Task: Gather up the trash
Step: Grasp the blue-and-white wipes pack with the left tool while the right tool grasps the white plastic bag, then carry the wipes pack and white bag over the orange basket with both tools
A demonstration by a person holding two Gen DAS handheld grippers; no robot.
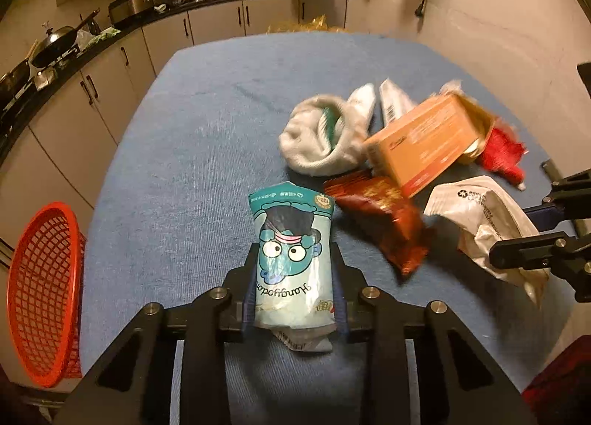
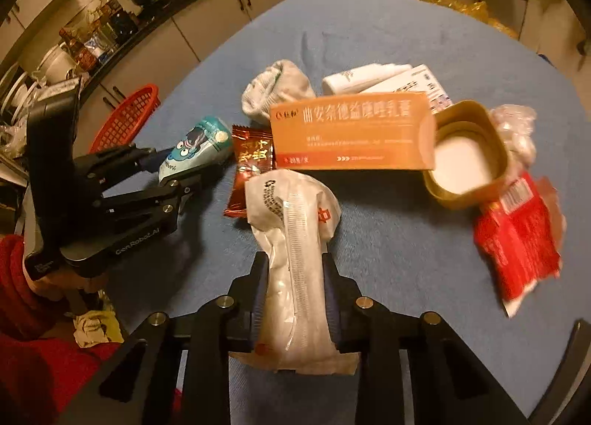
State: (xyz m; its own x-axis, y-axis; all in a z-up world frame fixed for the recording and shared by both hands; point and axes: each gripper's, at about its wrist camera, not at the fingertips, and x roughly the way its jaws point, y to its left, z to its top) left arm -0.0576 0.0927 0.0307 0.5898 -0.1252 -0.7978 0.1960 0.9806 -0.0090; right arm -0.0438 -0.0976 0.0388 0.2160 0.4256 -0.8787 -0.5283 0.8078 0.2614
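My left gripper (image 1: pixel 293 251) is shut on a light-blue snack packet with a cartoon face (image 1: pixel 291 258), held just above the blue tablecloth (image 1: pixel 184 166); the packet also shows in the right wrist view (image 2: pixel 195 148). My right gripper (image 2: pixel 293 258) is shut on a white plastic wrapper (image 2: pixel 295 240), seen in the left wrist view (image 1: pixel 484 225) at the right. On the cloth lie a brown-red sachet (image 2: pixel 251 170), an orange box (image 2: pixel 351 133), a gold tub (image 2: pixel 465 155), a red packet (image 2: pixel 517 236), a grey sock (image 2: pixel 277 88) and white tubes (image 2: pixel 369 79).
A red mesh basket (image 1: pixel 40 292) stands off the table's left edge, also visible in the right wrist view (image 2: pixel 125 118). Kitchen cabinets and a counter with pans (image 1: pixel 55 48) run along the far left. Yellow crinkled bags (image 1: pixel 306 24) sit beyond the far edge.
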